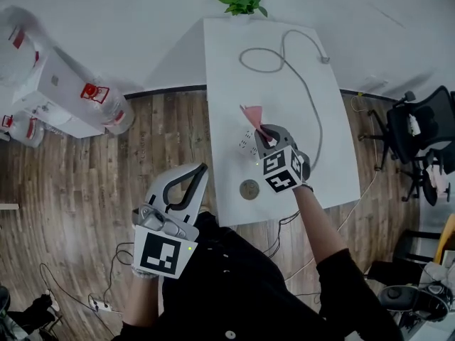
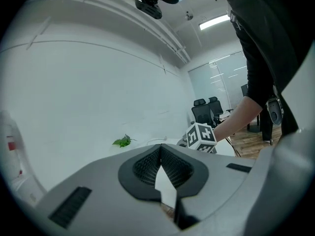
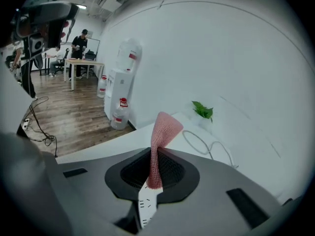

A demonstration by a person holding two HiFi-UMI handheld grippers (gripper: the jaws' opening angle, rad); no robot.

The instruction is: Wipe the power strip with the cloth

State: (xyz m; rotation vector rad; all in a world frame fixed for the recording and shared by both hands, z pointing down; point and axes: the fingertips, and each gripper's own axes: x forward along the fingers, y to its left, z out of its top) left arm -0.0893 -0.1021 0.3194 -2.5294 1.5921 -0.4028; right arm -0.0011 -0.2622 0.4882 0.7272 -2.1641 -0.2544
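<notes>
L gripper (image 1: 201, 170), nearest, hangs off the table's near-left edge over wood floor (image 1: 92, 183), jaws together w/ nothing btwn them. Pink cloth (image 1: 251, 114) is pinched in R gripper (image 1: 261, 132), sticking up past its tips, over the white power strip (image 1: 246, 145) at mid table (image 1: 227, 69). Round disc (image 1: 249, 189) sits just nearer. Grey cable (image 1: 284, 62) loops toward the far end, plant (image 1: 243, 2) at the far edge.

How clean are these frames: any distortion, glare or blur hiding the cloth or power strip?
Head view: heavy fisheye bows the table edges, no glare. Left gripper view: dark round vignette, bright ceiling light, shut jaws sharp. Right gripper view: pink cloth crisp in the jaws, power strip glimpsed below.
</notes>
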